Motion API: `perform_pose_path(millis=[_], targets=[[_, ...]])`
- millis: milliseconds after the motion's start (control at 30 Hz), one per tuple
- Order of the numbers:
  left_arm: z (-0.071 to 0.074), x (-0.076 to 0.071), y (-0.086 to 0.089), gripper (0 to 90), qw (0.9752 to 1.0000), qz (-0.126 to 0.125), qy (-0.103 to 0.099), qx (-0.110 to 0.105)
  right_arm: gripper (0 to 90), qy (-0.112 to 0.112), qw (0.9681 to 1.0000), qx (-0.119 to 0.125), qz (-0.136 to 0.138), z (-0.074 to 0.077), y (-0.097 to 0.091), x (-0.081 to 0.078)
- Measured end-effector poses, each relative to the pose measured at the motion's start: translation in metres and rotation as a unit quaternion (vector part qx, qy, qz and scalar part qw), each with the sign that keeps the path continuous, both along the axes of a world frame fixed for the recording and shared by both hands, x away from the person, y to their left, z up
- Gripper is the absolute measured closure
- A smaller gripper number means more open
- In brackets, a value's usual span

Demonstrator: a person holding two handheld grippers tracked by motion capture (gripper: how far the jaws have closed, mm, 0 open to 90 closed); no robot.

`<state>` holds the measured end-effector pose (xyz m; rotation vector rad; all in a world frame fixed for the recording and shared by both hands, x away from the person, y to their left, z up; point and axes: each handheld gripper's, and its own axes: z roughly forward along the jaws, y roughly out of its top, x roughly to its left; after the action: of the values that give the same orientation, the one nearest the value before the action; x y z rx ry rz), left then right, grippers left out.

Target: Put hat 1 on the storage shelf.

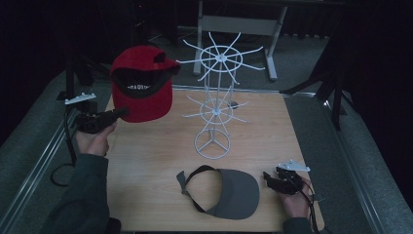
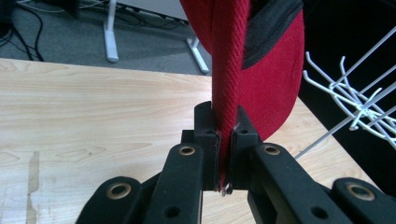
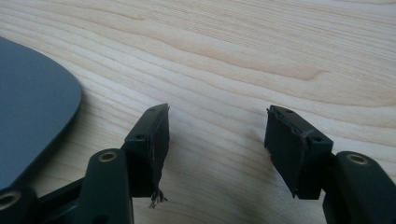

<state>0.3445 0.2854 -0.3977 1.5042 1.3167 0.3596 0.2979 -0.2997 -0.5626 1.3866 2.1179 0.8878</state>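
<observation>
In the high view, the left gripper point(image 1: 122, 113) is clamped on the brim edge of a red cap point(image 1: 142, 83), which hangs in the air above the left part of the wooden table point(image 1: 146, 161). The cap stands up from the jaws with its dark inside and its brim turned toward the person. Just to the right of the cap, close to its back strap, stands a white wire rack point(image 1: 214, 105) with spokes at two levels and a ring foot. The left hand point(image 1: 92, 139) grips the tool from below. Far to the right and nearer the person, the right gripper point(image 1: 269, 179) rests low at the table, its jaws pointing left toward a grey visor point(image 1: 234, 194) that lies flat just beside them. The right hand point(image 1: 295, 202) holds the tool at the table's near edge.

In the left gripper view, the left gripper point(image 2: 225, 140) has its jaws closed narrow on the red cap point(image 2: 275, 84): the woven brim edge runs straight up from between the pads. The table point(image 2: 93, 121) lies below and beyond, and the wire rack point(image 2: 355, 105) reaches in ahead to the right of the jaws.

In the right gripper view, the right gripper point(image 3: 217, 149) stands with its jaws wide apart and nothing between them, bare table point(image 3: 224, 60) showing in the gap. The grey visor point(image 3: 32, 107) lies to the left of the left jaw, apart from it.
</observation>
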Motion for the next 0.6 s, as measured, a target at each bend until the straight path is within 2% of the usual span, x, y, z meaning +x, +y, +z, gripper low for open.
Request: perform_pose_path(millis=[600], targets=[[0.015,0.002,-0.007,86.2,0.9998,-0.006,-0.014,0.007,40.0,0.001,1.0,0.006,0.002,-0.001,0.0,0.0]])
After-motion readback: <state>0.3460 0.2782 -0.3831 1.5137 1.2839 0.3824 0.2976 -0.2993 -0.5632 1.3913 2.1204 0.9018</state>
